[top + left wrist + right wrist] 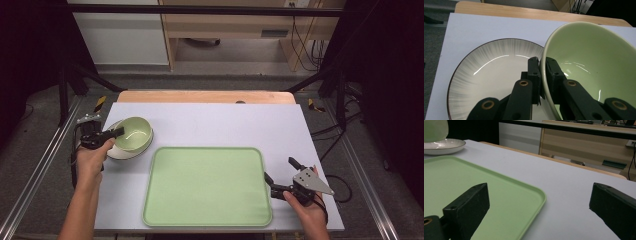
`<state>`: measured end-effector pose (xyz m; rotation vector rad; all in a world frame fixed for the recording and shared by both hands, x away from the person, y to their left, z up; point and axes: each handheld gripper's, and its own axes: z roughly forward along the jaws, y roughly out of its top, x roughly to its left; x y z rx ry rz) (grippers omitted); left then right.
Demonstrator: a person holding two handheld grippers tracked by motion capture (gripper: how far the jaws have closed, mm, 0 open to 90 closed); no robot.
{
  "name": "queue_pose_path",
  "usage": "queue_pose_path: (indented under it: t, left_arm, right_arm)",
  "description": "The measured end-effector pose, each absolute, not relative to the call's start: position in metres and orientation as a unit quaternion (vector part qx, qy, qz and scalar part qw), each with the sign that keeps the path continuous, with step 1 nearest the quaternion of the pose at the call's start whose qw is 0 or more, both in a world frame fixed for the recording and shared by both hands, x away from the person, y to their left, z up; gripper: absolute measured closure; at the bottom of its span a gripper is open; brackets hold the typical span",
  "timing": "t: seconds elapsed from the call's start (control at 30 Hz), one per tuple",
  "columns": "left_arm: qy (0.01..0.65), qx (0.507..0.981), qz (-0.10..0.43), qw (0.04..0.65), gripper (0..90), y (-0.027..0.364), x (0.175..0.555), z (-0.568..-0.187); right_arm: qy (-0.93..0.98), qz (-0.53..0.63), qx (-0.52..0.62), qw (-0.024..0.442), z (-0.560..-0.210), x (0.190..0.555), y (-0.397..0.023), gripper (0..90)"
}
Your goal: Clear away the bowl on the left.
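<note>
My left gripper (543, 72) had its jaws pinched on the near rim of the green bowl (594, 62), one jaw inside the wall and one outside, with only the rim's thickness between them. In the left gripper view the bowl was tipped, its mouth turned toward the camera, and it sat over the right part of the white plate (491, 72) with the dark edge. From above, the bowl (134, 132) and plate (117, 152) lay at the left of the white mat (220, 120), just off the far left corner of the green tray (207, 186). Whether the bowl's base was touching the plate, I could not tell.

My right gripper (280, 173) had its jaws spread wide and held nothing. It hovered at the tray's right edge, one jaw over the tray's rim and the other over bare mat. In the right gripper view the tray's corner (534, 192) ran between the two jaws, and the plate (444, 146) with the bowl (435, 130) showed far off at the upper left, well apart from that gripper.

Nothing lay on the tray. The table's wooden edge (205, 96) showed beyond the mat.
</note>
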<state>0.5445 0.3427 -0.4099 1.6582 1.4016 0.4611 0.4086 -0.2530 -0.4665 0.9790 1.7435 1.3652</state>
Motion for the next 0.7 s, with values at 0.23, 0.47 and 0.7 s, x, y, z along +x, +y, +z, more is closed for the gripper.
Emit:
queue_pose_path:
  t: [0.23, 0.47, 0.7]
  left_arm:
    - [0.562, 0.671, 0.183, 0.448, 83.1, 0.339, 0.542, -0.409]
    - [0.554, 0.673, 0.185, 0.453, 83.1, 0.333, 0.541, -0.405]
    - [0.553, 0.672, 0.189, 0.456, 83.1, 0.329, 0.537, -0.404]
  right_arm:
    - [0.671, 0.528, 0.382, 0.355, -0.467, 0.41, -0.252, 3.0]
    - [0.672, 0.527, 0.382, 0.352, -0.466, 0.408, -0.25, 2.2]
    - [0.665, 0.518, 0.392, 0.368, -0.466, 0.408, -0.253, 2.3]
